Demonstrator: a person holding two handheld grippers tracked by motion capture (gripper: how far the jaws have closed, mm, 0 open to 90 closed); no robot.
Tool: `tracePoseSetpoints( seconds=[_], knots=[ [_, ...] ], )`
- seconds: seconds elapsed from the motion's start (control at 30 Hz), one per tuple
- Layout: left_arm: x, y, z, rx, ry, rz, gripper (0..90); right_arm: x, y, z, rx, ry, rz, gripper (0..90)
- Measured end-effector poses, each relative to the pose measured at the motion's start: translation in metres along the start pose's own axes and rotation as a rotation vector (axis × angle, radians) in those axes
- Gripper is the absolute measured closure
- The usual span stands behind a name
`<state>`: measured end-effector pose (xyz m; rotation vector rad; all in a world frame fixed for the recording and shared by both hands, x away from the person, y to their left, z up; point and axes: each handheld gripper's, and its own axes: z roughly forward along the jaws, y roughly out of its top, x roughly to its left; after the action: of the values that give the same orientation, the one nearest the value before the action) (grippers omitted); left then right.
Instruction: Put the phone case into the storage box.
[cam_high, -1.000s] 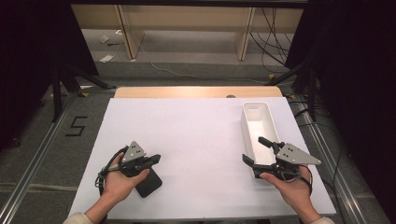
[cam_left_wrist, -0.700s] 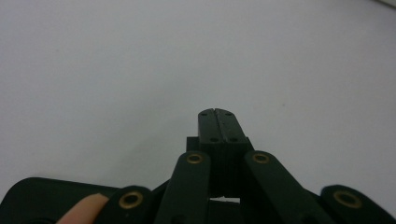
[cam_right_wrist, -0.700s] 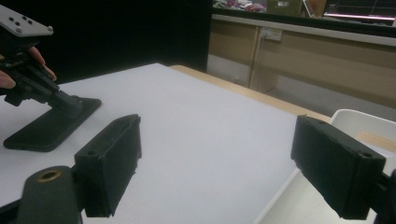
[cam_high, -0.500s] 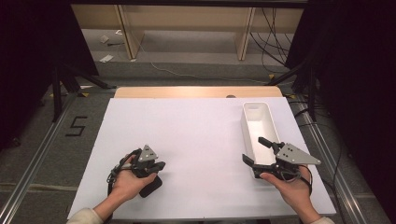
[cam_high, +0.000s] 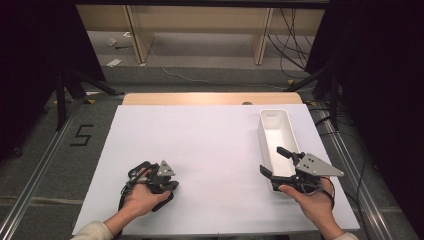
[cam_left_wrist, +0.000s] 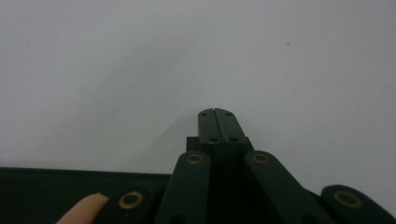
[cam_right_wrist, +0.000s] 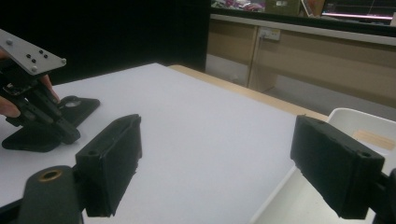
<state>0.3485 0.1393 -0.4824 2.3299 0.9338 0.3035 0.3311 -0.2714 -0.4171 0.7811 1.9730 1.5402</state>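
High view: the left gripper (cam_high: 167, 186) sits low over the near left of the white table (cam_high: 200, 145), jaws pressed together with nothing between them, its tip just above a flat black object (cam_high: 162, 201) lying on the table under the hand. Right gripper view shows that black object (cam_right_wrist: 44, 126) flat on the table, partly under the left gripper (cam_right_wrist: 65, 130). At the near right, the right gripper (cam_high: 275, 161) holds its 2 jaws wide apart and empty, straddling the near end of a white tray (cam_high: 274, 122).
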Motion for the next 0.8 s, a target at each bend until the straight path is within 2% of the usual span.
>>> tracePoseSetpoints(
  seconds=[0.13,0.3,0.53,0.8],
  knots=[
    [-0.001,0.0,-0.001,0.012,-0.001,0.007,90.0,0.0,0.0,0.0,0.002,0.001,0.001,17.7],
    [-0.002,-0.001,-0.004,0.038,-0.008,0.041,89.9,0.0,0.0,0.0,0.001,0.0,0.001,17.8],
    [0.0,-0.004,-0.009,0.072,-0.032,0.04,90.0,0.0,0.0,0.0,0.001,-0.002,-0.001,17.9],
    [0.001,-0.005,-0.016,0.143,-0.071,0.032,90.0,-0.001,0.0,0.0,0.003,-0.001,0.0,18.0]
  ],
)
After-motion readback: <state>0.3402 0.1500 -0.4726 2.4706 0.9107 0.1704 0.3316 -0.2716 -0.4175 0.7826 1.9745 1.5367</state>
